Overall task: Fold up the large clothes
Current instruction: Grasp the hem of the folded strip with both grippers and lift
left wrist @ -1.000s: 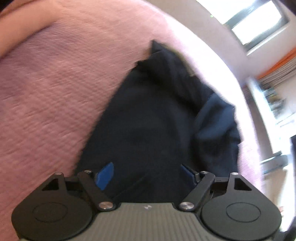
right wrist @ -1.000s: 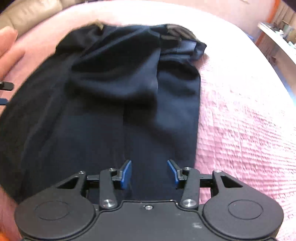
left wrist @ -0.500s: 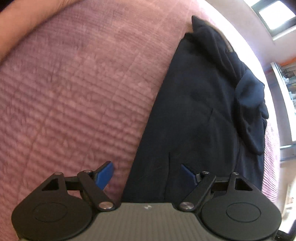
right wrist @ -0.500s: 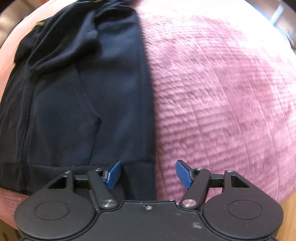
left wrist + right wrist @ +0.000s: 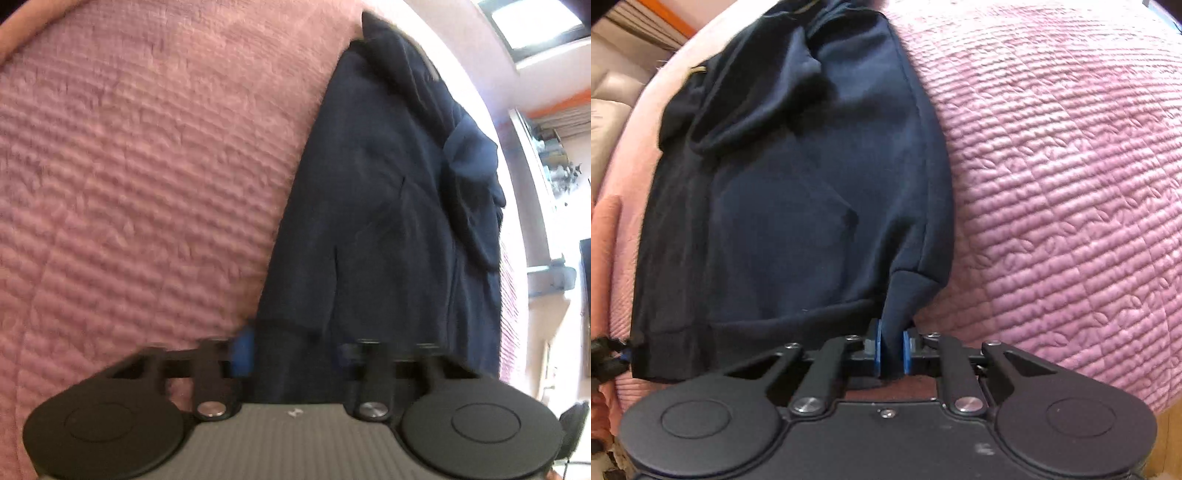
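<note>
A pink quilted blanket point(image 5: 1071, 166) covers the bed. Close by, the right gripper point(image 5: 891, 350) is clamped on the bottom corner of a dark blue sweatshirt point(image 5: 798, 192). The left gripper point(image 5: 291, 350) sits at the other bottom corner, its fingers a little apart around the hem; it is blurry. Farther off, the sleeves lie folded in. The bottom half is not folded up yet.

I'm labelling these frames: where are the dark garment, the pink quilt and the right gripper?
dark garment point(image 5: 798, 206): right wrist view, middle of its body.
pink quilt point(image 5: 1052, 166): right wrist view, bare quilted surface.
right gripper point(image 5: 891, 349): right wrist view, between the blue pads.
</note>
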`<state>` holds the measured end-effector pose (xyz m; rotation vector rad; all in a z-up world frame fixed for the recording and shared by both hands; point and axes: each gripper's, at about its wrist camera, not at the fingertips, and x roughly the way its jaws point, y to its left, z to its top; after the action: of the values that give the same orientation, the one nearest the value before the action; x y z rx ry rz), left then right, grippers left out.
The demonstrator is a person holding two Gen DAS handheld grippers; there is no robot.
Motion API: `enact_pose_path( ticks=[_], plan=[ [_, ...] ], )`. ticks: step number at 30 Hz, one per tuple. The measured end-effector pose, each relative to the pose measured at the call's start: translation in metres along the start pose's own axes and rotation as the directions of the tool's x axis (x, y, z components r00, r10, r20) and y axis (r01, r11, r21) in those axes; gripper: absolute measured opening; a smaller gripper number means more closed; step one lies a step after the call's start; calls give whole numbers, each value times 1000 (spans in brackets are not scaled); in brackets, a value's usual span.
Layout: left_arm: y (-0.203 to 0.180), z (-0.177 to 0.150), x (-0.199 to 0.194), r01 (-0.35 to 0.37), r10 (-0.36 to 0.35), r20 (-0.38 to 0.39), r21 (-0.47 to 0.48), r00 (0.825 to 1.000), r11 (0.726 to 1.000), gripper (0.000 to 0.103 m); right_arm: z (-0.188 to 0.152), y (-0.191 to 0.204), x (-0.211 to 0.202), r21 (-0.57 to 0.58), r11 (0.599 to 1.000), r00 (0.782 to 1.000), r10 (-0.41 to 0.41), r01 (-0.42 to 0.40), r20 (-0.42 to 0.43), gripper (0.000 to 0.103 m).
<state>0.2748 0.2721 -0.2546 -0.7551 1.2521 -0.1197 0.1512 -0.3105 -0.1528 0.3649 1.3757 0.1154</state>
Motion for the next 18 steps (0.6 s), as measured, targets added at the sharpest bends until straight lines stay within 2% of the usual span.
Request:
enact_pose_path(
  ticks=[1, 2, 3, 4, 6, 8, 11, 13, 16, 17, 18],
  plan=[
    [2, -3, 5, 21, -21, -31, -17, 999, 1000, 15, 1, 1, 0, -8, 1000, 1000, 4, -4, 1, 15],
    [2, -8, 8, 30, -31, -47, -22, 998, 999, 15, 2, 2, -1, -7, 1000, 1000, 8, -8, 3, 14],
    [0, -13, 8, 33, -33, -39, -18, 999, 999, 14, 3, 1, -1, 0, 1000, 1000, 12, -12, 3, 14],
    [-2, -13, 6, 40, -40, -19, -19, 999, 999, 9, 13, -5, 2, 10, 1000, 1000, 20, -20, 5, 14],
    [-8, -9, -2, 95, -94, 42, -30, 995, 995, 6, 25, -6, -7, 40, 998, 998, 41, -42, 37, 13],
    [-19, 4, -15, 153, -150, 124, -14, 981, 988, 6, 45, -6, -23, 64, 995, 992, 75, -82, 96, 12],
    [-48, 37, -33, 248, -256, 217, 64, 942, 967, 6, 89, 3, -40, 39, 990, 970, 128, -139, 205, 12],
    [-71, 70, -38, 291, -318, 281, 135, 905, 947, 6, 132, 12, -43, -9, 985, 945, 166, -171, 283, 12],
    [-101, 130, -28, 314, -378, 365, 223, 851, 923, 8, 198, 25, -40, -70, 987, 901, 160, -144, 404, 14],
    [-110, 151, -23, 298, -373, 405, 238, 835, 924, 11, 221, 31, -36, -74, 991, 890, 136, -115, 436, 26],
    [-117, 167, -20, 274, -357, 439, 242, 825, 931, 18, 235, 36, -30, -82, 993, 888, 111, -83, 446, 62]
  ],
)
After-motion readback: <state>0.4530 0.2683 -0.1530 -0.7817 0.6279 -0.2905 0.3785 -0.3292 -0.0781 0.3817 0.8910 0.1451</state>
